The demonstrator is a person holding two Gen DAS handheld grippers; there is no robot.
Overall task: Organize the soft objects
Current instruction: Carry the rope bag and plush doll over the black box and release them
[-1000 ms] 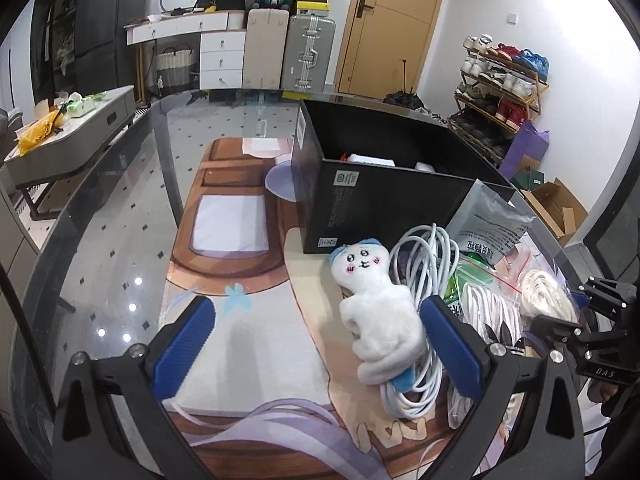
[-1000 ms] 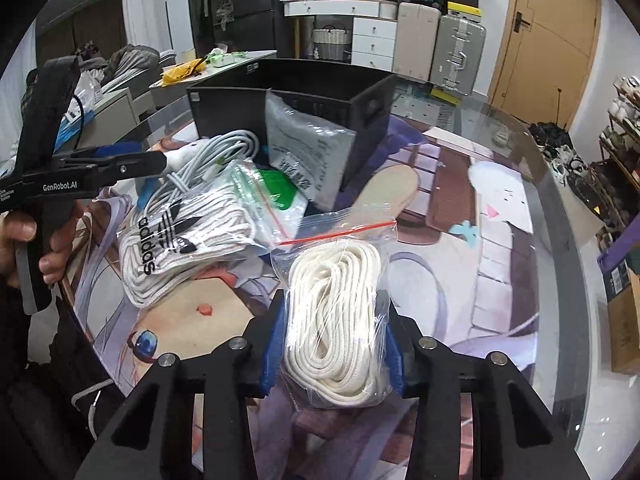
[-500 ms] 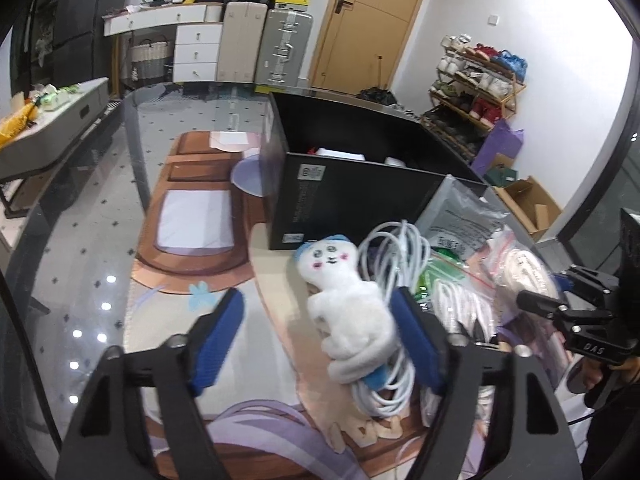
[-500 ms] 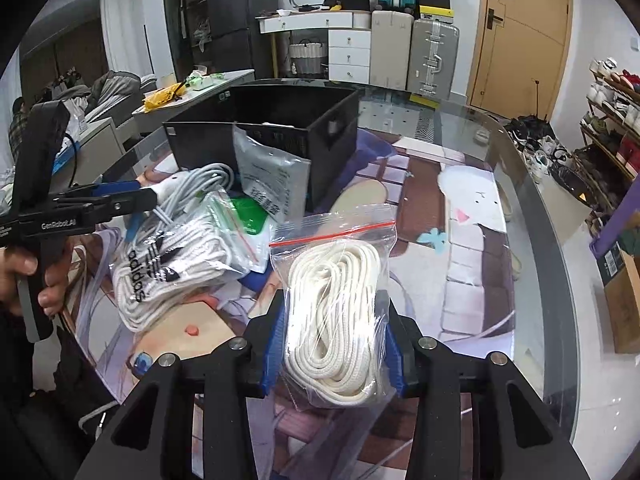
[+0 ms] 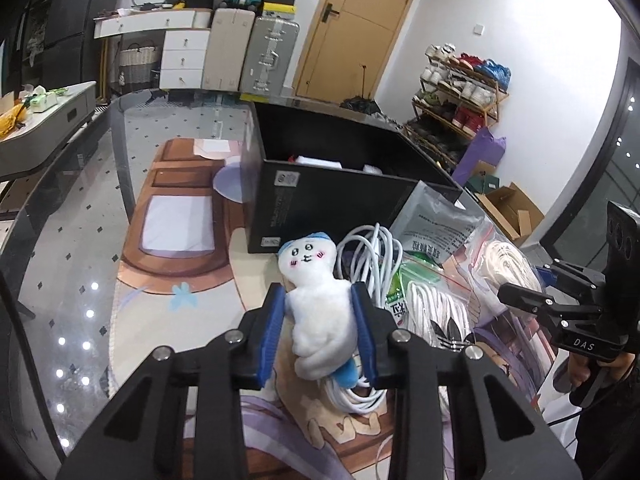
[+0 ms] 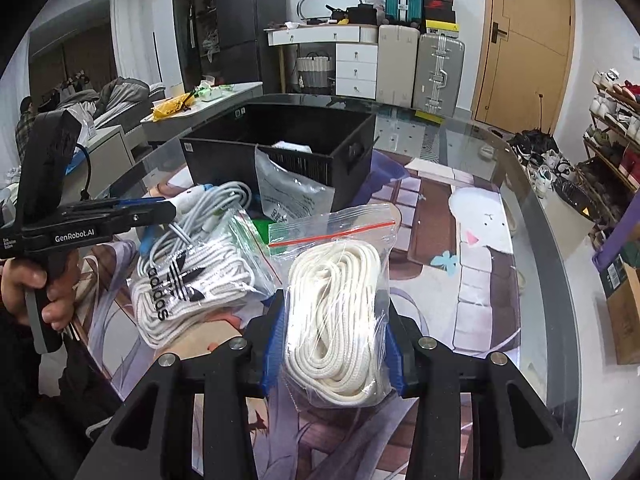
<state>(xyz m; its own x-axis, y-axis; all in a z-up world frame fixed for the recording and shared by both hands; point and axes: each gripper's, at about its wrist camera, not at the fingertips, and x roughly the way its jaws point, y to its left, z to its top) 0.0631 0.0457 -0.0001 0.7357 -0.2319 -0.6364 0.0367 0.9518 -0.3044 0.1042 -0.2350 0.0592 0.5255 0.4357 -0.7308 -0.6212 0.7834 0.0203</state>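
Note:
A white plush doll (image 5: 316,300) with a blue cap lies on a coil of white cable (image 5: 368,264) in front of the black box (image 5: 332,204). My left gripper (image 5: 320,320) is shut on the doll's body; it shows from the side in the right wrist view (image 6: 172,210). My right gripper (image 6: 334,340) is shut on a zip bag of cream rope (image 6: 336,300), held above the table; it also shows in the left wrist view (image 5: 512,292). The black box (image 6: 280,148) stands open behind the pile.
An adidas bag of white laces (image 6: 188,284), a grey foil pouch (image 6: 288,196) and a green packet (image 5: 396,292) lie by the box on the glass table (image 6: 540,240) with a printed mat. Shoe rack and cardboard boxes stand to the right.
My left gripper has closed from wide open onto the plush doll. My right gripper has lifted the rope bag slightly and stays shut on it.

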